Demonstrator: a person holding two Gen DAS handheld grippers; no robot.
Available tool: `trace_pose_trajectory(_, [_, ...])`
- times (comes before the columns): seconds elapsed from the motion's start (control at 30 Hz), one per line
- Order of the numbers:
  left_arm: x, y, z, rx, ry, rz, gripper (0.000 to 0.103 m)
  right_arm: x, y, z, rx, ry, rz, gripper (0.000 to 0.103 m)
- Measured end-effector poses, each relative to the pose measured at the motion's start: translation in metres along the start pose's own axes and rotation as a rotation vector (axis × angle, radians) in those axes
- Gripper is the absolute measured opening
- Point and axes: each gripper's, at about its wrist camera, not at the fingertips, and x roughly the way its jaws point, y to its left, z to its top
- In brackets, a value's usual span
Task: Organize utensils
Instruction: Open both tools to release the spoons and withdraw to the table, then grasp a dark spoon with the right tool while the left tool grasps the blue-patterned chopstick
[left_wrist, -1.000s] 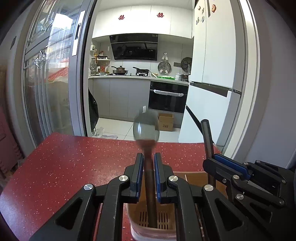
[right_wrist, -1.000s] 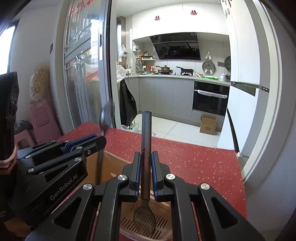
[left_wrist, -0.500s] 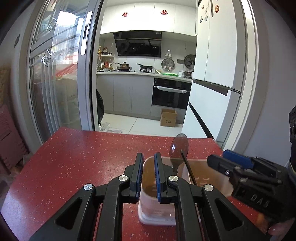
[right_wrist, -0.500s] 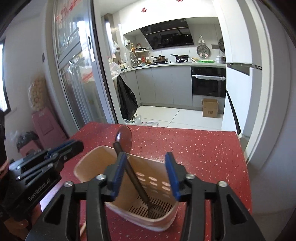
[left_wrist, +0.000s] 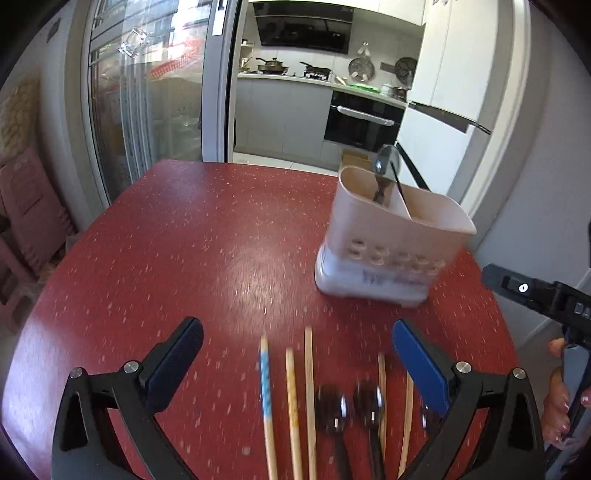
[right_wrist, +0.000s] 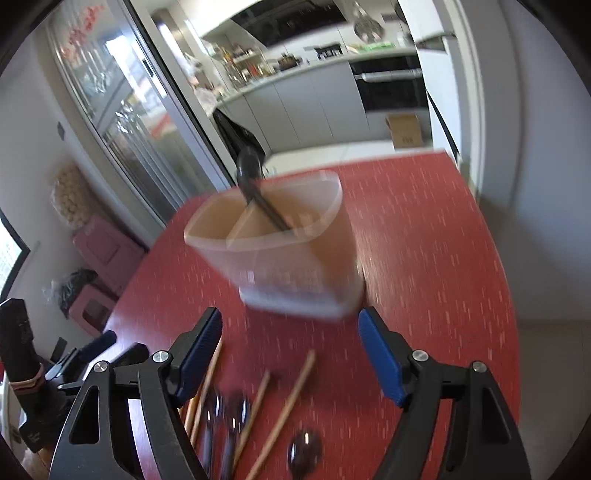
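Red speckled tabletop fills the foreground, with a kitchen visible beyond a glass sliding door.

Your left gripper has its jaws spread wide, having just been opening; nothing sits between its blue pads, and it hangs above the utensils lying on the table. Your right gripper is also well apart at the jaws, likewise just opening, and it grips nothing.

A beige utensil holder stands upright on the far right part of the table, divided inside by a partition. A dark spoon leans in it, bowl upward, with a thin dark handle beside it; which compartment each occupies cannot be told for certain.

On the near table edge, beneath your left gripper, lie several wooden chopsticks, one with a blue-patterned end, roughly parallel. Dark spoons lie among them, blurred. In the right wrist view the same chopsticks and spoons lie between the holder and the camera.
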Motion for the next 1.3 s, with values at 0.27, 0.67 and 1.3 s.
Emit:
trace_pose_trajectory(0.27, [-0.020,0.011,-0.050,-0.041,0.037,0.014,0.103,-0.013,-0.016,-0.062,0.079,0.098,-0.029,0.088])
trace_pose_trajectory(0.67, [-0.019,0.036,-0.096,-0.067,0.165,0.097,0.103,-0.017,-0.010,-0.114,0.093,0.203,-0.054,0.103])
trace_pose_trajectory(1.3, [0.010,0.054,-0.101,-0.075,0.258,0.104,0.103,-0.004,-0.012,-0.133,0.078,0.332,-0.171,0.103])
